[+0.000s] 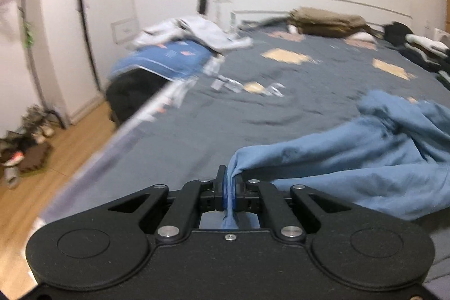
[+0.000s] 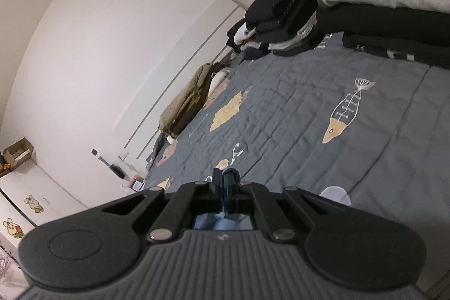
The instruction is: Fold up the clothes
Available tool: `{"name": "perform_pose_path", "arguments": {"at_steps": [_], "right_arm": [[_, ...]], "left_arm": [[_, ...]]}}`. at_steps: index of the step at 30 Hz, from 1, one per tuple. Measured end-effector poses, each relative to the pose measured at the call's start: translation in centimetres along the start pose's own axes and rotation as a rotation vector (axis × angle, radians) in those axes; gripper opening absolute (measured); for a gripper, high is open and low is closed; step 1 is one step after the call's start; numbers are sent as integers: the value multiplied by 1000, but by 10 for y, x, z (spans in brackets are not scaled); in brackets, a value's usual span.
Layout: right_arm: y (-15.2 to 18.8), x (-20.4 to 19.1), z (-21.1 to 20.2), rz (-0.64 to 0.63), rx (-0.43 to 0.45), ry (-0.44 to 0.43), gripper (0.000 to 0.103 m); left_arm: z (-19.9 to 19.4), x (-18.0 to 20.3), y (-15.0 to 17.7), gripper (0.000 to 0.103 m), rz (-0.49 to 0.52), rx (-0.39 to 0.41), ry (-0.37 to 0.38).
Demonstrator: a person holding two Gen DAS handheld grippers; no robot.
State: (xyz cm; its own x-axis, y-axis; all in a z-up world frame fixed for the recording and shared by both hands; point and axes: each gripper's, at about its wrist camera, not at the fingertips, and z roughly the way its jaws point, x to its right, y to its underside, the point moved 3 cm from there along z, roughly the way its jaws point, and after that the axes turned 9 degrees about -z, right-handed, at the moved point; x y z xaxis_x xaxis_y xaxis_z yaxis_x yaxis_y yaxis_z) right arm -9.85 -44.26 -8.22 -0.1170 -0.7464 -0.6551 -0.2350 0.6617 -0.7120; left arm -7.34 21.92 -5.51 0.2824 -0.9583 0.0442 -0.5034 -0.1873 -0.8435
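Left gripper (image 1: 229, 184): clamped on the blue shirt (image 1: 365, 156) — bunched over the bed (image 1: 225, 117).
Right gripper (image 2: 223, 184): pinching blue cloth too.

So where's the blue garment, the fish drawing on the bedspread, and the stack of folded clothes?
blue garment (image 1: 351, 159): left wrist view, on the bunched cloth right of the gripper.
fish drawing (image 2: 344, 114): right wrist view, on its striped body.
stack of folded clothes (image 2: 393, 16): right wrist view, on a black layer.

A grey fish-print bedspread (image 2: 309, 114) covers the bed, with shoes (image 1: 31, 128) on the wooden floor (image 1: 56, 173) alongside.
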Motion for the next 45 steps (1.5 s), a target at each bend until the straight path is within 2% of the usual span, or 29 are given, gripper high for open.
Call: {"name": "perform_pose_path", "arguments": {"at_steps": [4,6,7,9,12,14,17,20,22,27,30,33,37,45], "right_arm": [[-1,-7,-5,-37,-27,-5,0],[3,-10,-4,-113,-87,45,1],[6,-12,1,-179,-159,69,1],[9,-8,4,-214,-238,100,1],[9,3,4,-215,-310,132,4],[7,11,0,-201,-318,144,4],[7,20,-2,-188,-372,151,7],[9,13,-14,-214,-406,110,24],[4,11,-25,-208,-374,100,43],[-5,6,-45,-263,-253,141,60],[2,-8,-35,-335,-264,111,61],[14,-31,-24,-430,-282,67,62],[28,-58,-10,-469,-307,-37,63],[52,-125,21,-605,-351,-184,64]], "left_arm": [[-15,-22,-12,3,-34,13,-12],[-17,-16,-3,3,8,-64,24],[-17,-11,4,3,33,-107,49],[-20,-2,17,6,75,-177,84],[-30,6,28,21,70,-195,141],[-37,12,27,43,47,-173,169],[-48,29,26,47,39,-126,225],[-50,48,29,55,41,-94,282],[-45,70,32,56,59,-80,315],[-22,125,41,56,99,-59,380],[-7,154,46,56,110,-43,406],[2,171,52,56,78,-18,436],[6,180,59,56,70,8,456],[10,182,46,56,12,60,454]]}}
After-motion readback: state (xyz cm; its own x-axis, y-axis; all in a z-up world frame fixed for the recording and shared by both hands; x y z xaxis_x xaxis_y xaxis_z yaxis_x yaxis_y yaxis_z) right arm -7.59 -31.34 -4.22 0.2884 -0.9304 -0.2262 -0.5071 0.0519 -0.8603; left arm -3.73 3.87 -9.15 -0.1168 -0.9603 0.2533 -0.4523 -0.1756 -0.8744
